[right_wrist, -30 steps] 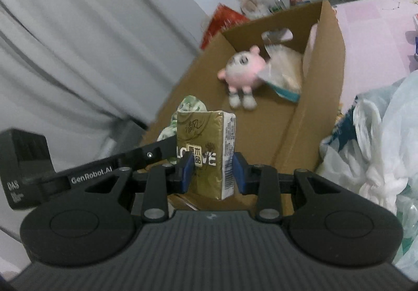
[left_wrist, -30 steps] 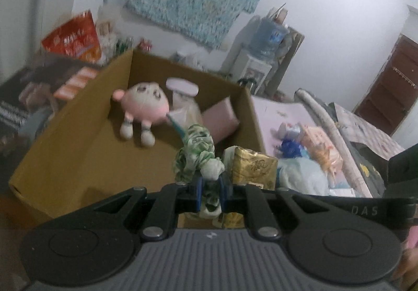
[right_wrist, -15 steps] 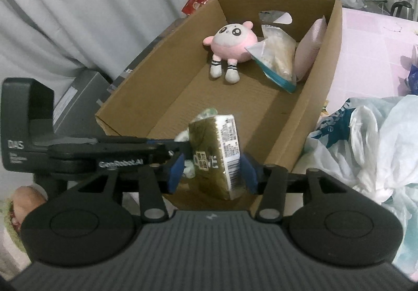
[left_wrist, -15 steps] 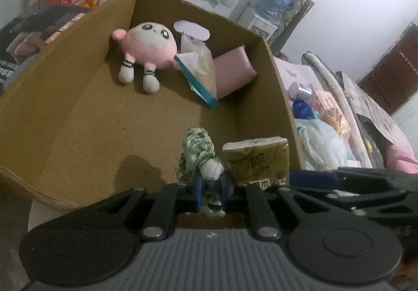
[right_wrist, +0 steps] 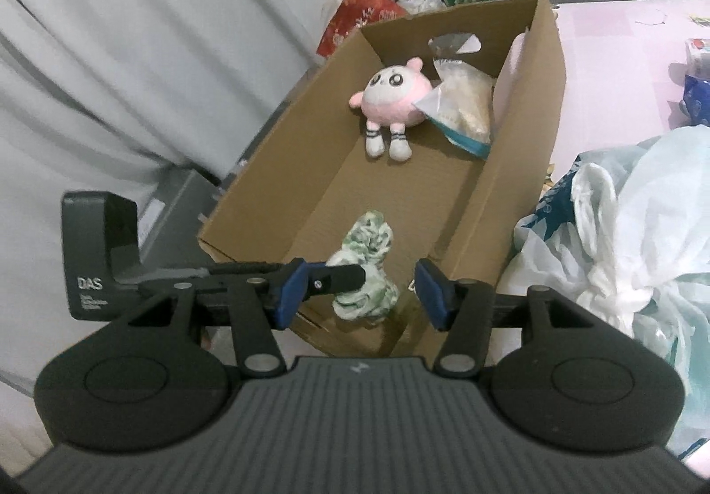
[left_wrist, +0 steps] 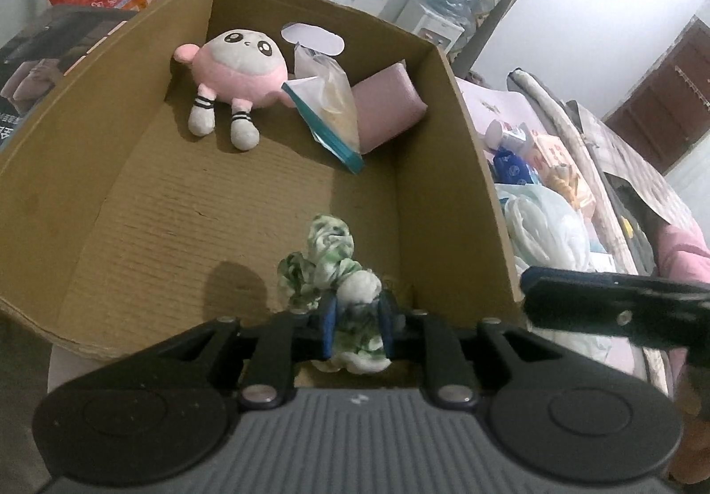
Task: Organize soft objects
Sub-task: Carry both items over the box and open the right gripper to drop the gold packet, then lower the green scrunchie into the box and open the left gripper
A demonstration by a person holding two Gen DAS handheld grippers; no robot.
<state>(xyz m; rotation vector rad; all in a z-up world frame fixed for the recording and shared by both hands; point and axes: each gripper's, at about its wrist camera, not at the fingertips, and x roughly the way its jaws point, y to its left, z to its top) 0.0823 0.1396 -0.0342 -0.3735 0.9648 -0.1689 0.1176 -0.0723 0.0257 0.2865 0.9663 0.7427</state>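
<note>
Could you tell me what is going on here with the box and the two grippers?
A person is sorting soft things into a cardboard box. The left gripper holds a green-and-white scrunchie low over the box's near end, its jaws just easing open. The right gripper is open and empty. A pink plush toy, a plastic pouch and a pink cushion already lie inside.

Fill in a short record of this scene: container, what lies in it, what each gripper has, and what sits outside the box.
container: open cardboard box
at far end: pink plush toy, clear bag with teal edge, pink pouch against the side wall
left gripper: green and white cloth bundle between its pads, low at the near end; jaws have just been opening
right gripper: open, nothing between the pads
outside: crumpled plastic bags on the right of the box
</note>
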